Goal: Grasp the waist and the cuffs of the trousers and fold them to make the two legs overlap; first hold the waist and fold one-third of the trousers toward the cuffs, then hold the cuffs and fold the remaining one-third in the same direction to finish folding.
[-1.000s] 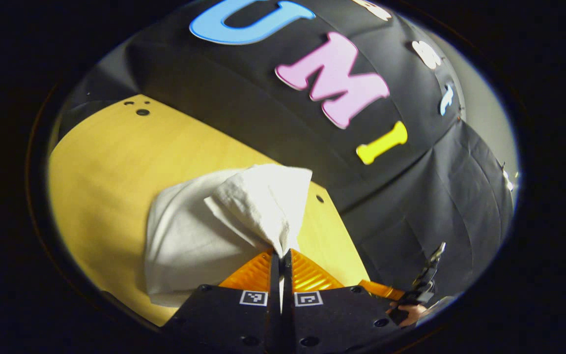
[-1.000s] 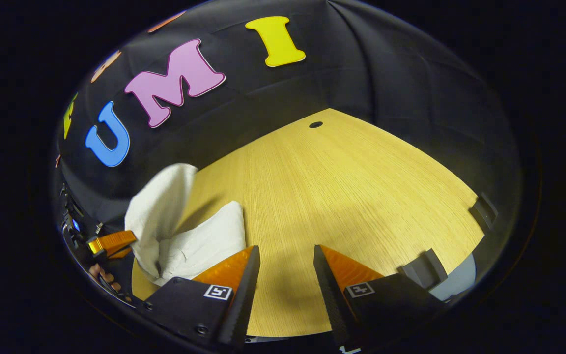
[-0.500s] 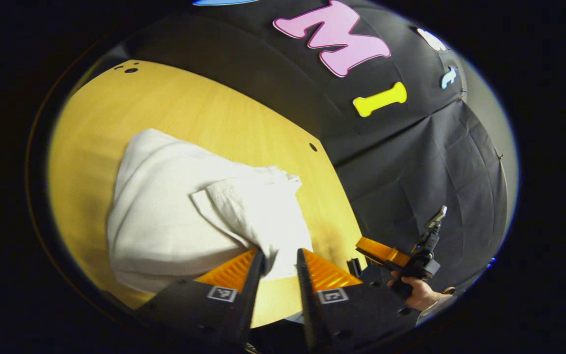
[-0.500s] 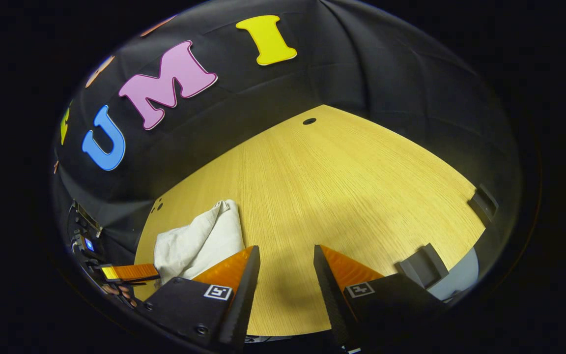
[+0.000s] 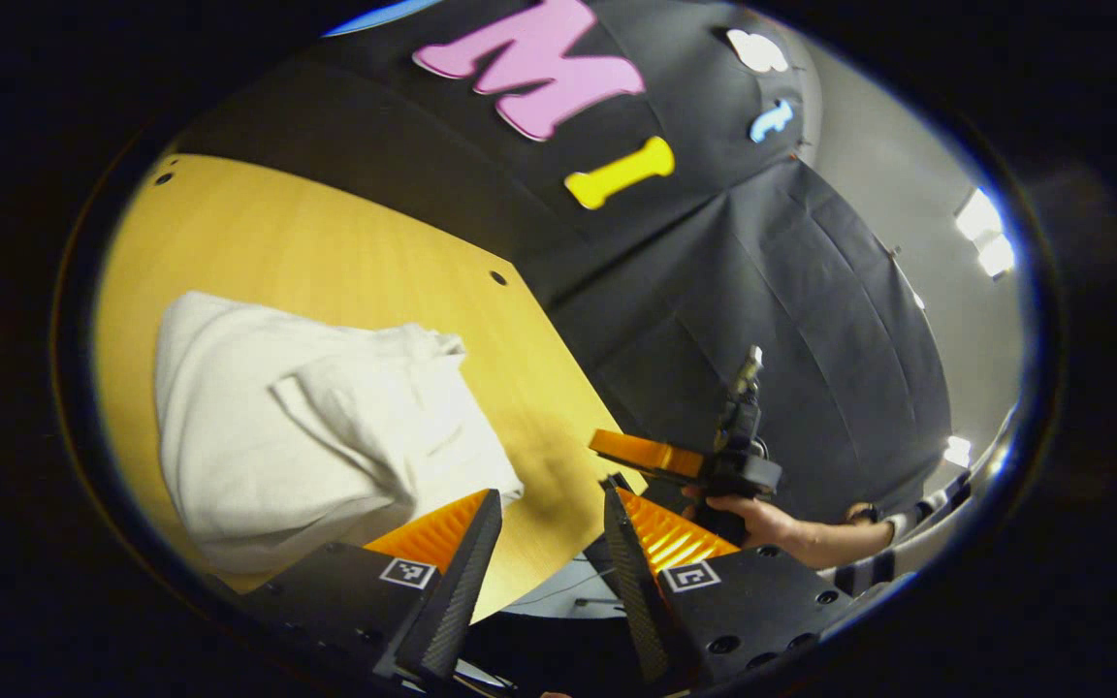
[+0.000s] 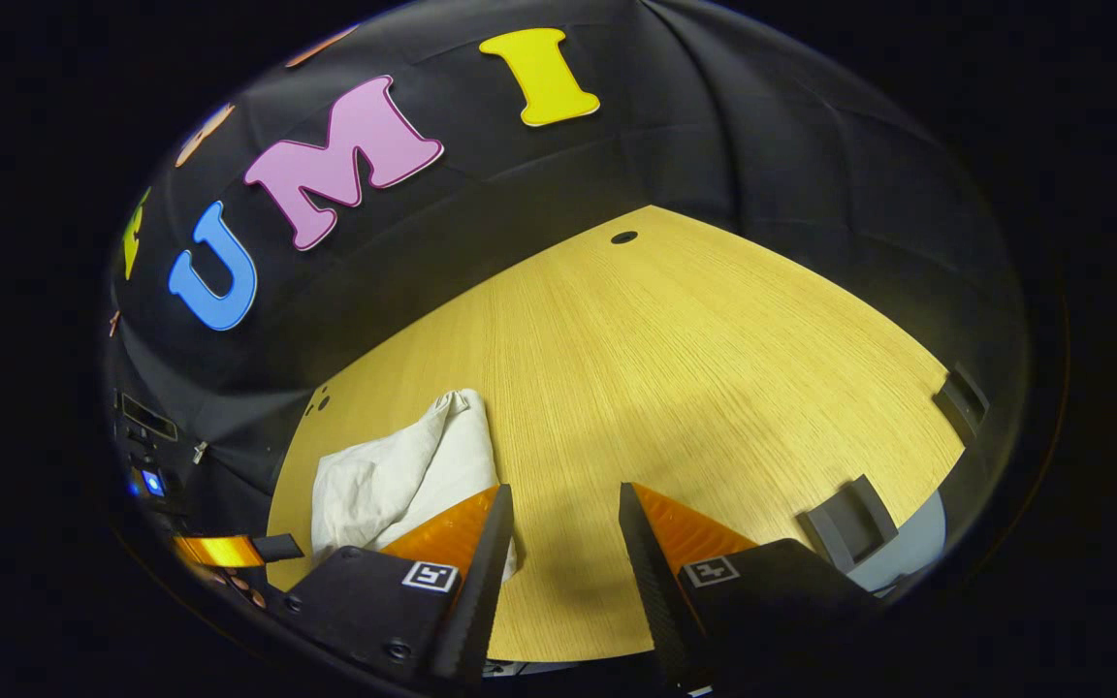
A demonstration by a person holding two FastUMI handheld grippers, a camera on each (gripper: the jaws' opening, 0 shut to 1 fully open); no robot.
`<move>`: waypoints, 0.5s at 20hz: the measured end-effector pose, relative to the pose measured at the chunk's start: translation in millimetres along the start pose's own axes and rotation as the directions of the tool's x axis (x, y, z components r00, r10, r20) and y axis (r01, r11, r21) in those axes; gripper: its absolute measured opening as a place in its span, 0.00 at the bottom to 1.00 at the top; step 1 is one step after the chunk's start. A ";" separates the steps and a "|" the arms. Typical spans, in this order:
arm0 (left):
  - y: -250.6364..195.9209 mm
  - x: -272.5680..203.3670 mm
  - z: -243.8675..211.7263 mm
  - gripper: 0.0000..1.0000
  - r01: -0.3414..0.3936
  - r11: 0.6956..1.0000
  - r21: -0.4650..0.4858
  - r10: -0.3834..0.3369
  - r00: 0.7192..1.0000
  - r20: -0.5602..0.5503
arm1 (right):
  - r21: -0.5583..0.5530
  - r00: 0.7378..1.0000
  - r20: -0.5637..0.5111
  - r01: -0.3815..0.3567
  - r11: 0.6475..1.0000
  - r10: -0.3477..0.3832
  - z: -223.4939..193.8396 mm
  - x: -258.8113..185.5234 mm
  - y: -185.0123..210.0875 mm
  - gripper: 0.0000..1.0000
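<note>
plenty of bare table (image 6: 714, 388) to the right of the folded trousers (image 6: 403, 480), nothing on it. two dark brackets (image 6: 849, 509) sit on the near right edge, so that corner's tighter. the booth wall (image 6: 520, 213) closes off the back.

a recording booth (black cloth wall (image 6: 762, 155) behind a bare wooden table (image 6: 714, 368)), with ceiling lights (image 5: 980, 228) beyond.

Trousers (image 5: 306, 427) soft matt cloth; table (image 6: 675, 388) smooth wood-grain.
</note>
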State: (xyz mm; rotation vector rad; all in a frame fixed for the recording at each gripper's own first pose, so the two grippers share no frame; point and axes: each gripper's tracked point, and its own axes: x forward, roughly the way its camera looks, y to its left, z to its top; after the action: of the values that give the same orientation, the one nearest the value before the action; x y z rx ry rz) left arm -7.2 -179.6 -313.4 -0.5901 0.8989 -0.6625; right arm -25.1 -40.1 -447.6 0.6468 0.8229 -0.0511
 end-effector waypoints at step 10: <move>100.8 -98.9 64.9 0.88 -0.353 0.909 -0.223 0.410 0.858 0.309 | -0.049 0.983 0.023 -0.180 0.982 0.182 2.8 -20.1 89.8 0.71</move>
State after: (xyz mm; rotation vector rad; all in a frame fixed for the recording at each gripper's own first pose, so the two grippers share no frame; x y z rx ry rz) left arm 29.9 -29.1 -302.2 -0.6246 0.7064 -0.1143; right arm -11.5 27.0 -386.0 0.6730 0.7337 0.1237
